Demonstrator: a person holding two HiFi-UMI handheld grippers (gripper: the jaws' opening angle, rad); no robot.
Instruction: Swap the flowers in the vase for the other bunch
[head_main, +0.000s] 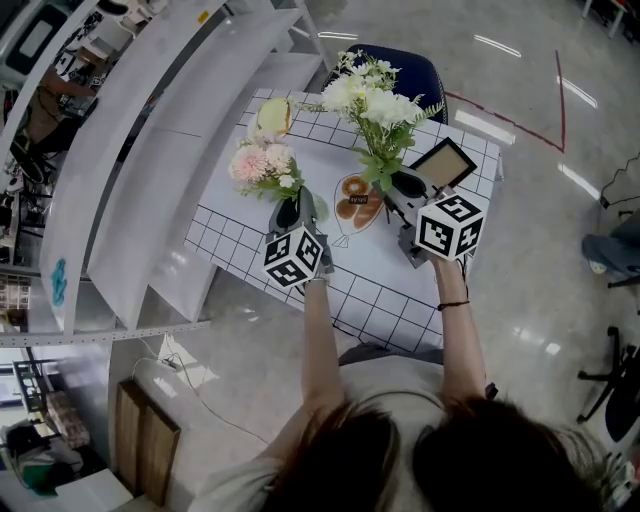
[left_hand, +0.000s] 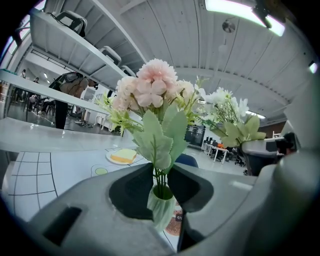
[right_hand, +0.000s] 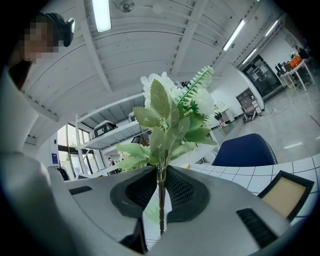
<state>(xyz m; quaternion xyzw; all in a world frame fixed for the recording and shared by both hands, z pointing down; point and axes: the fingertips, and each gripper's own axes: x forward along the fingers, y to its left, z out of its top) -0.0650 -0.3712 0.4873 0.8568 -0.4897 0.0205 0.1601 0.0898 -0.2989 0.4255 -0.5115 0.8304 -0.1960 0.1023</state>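
Two flower bunches, one vase (left_hand: 162, 207) and two grippers are seen over a white gridded table (head_main: 380, 290) beside grey shelving (head_main: 150, 150) on a glossy floor (head_main: 540, 230), the vase with the pink bunch (head_main: 262, 165) being clasped at centre-left between the half-closed jaws of the left gripper (left_hand: 161, 187), and the stem of the white bunch (head_main: 375, 100) being pinched at centre-right by the narrowed jaws of the right gripper (right_hand: 161, 187).

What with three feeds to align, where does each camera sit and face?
Head view: on the person's head, facing steeply down at the gridded table; hair, both forearms, left tongs and right tongs show.
Left gripper view: on the left tongs, facing along them; jaws grip the green vase of pink flowers.
Right gripper view: on the right tongs, facing along them; jaws clamp the white bunch by its stem.
Shared: all three show the white bunch.
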